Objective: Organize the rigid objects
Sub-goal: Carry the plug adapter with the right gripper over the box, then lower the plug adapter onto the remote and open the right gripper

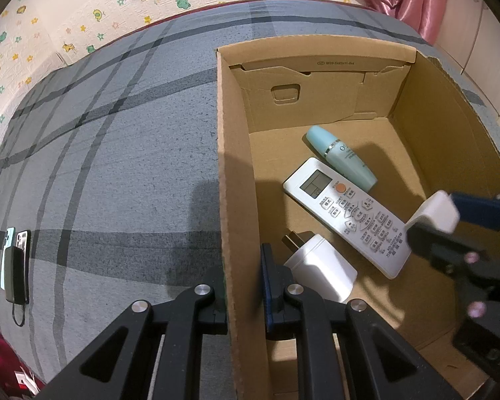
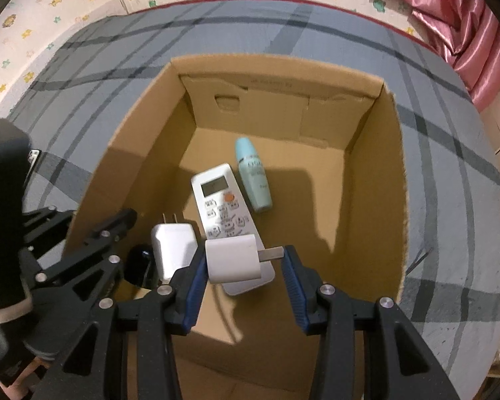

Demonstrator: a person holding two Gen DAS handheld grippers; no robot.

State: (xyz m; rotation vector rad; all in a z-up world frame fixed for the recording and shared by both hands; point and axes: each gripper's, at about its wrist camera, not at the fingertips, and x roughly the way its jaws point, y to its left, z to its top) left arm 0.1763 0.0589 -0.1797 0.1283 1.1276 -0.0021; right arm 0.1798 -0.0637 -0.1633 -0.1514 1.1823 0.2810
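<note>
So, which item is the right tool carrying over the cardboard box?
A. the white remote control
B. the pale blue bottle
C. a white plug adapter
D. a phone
C: a white plug adapter sits between the right tool's blue pads, above the remote control and bottle lying on the cardboard box floor.

I see the cardboard box [image 2: 393, 180] open at the top, so I can come in from above. Its far and right floor is bare, and that is my widest room. The near left is crowded: a remote [image 2: 221, 206], a teal bottle [image 2: 253, 180] just beside it, and a white charger [image 2: 173, 246] lie close together. My left gripper [image 1: 243, 286] straddles the box's left wall [image 1: 233, 200], blocking that edge. Outside, the grey plaid bedspread [image 1: 116, 166] is open, apart from phones [image 1: 15, 260] at its far left.
</note>
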